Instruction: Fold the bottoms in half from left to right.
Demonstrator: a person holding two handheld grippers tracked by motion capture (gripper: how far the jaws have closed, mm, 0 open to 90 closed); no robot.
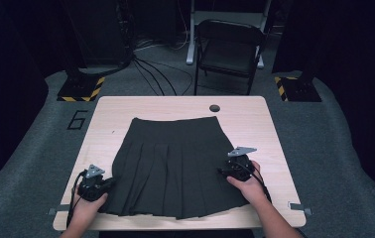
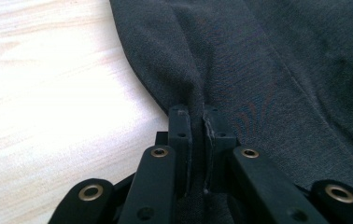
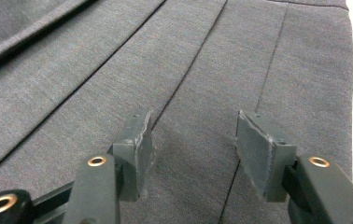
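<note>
A dark grey pleated skirt [image 1: 170, 163] lies flat on the light wooden table [image 1: 126, 106], waistband at the far side and hem near the front edge. My left gripper [image 1: 107, 184] is at the skirt's left edge. In the left gripper view my left gripper [image 2: 197, 116] is shut, with a fold of the skirt [image 2: 240, 60] pinched between the pads. My right gripper [image 1: 223, 172] rests over the skirt's right part. In the right gripper view my right gripper [image 3: 193, 140] stands open, low over the pleats of the skirt [image 3: 118, 60], with flat fabric under the gap.
A small dark round hole [image 1: 215, 108] sits near the table's far edge. Beyond the table stand a black folding chair [image 1: 230, 49] and floor cables [image 1: 151, 69]. A painted 6 [image 1: 78, 119] marks the grey floor at left. Bare wood borders the skirt on both sides.
</note>
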